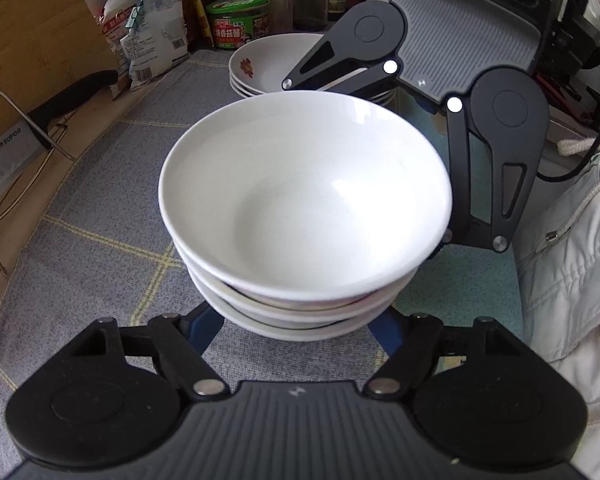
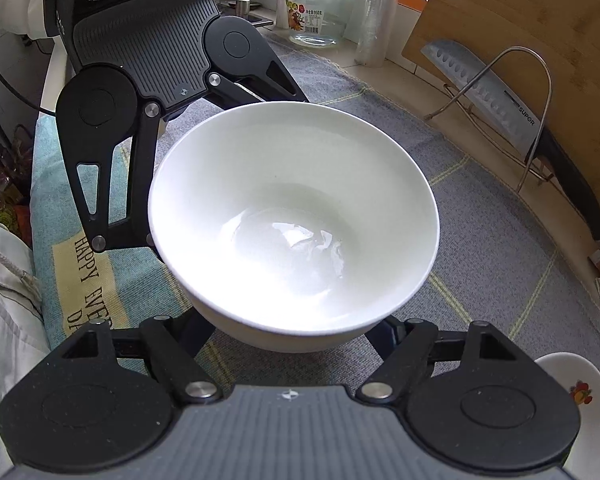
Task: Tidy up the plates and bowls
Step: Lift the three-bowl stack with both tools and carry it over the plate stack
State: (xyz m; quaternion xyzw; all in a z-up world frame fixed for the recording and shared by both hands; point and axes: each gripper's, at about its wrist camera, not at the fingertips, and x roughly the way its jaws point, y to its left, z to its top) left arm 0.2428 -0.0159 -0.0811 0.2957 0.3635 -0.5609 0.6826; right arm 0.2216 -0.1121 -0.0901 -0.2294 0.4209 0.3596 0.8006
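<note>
While tilted steeply down, both grippers seemingly clamp bowl stack (image 1: 304, 208).

Glossy white ceramic bowls (image 1: 304, 200), matt woven cloth mat (image 1: 100, 184), wooden board (image 2: 512, 12), brushed-metal knife blade (image 2: 480, 88).

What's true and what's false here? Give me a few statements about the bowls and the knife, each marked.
1. The top bowl is empty. True.
2. It sits on a stack of other bowls. True.
3. The knife lies flat. False: it leans in a wire rack.
4. The flowered bowls are under the white ones. False: they form their own pile behind.
</note>
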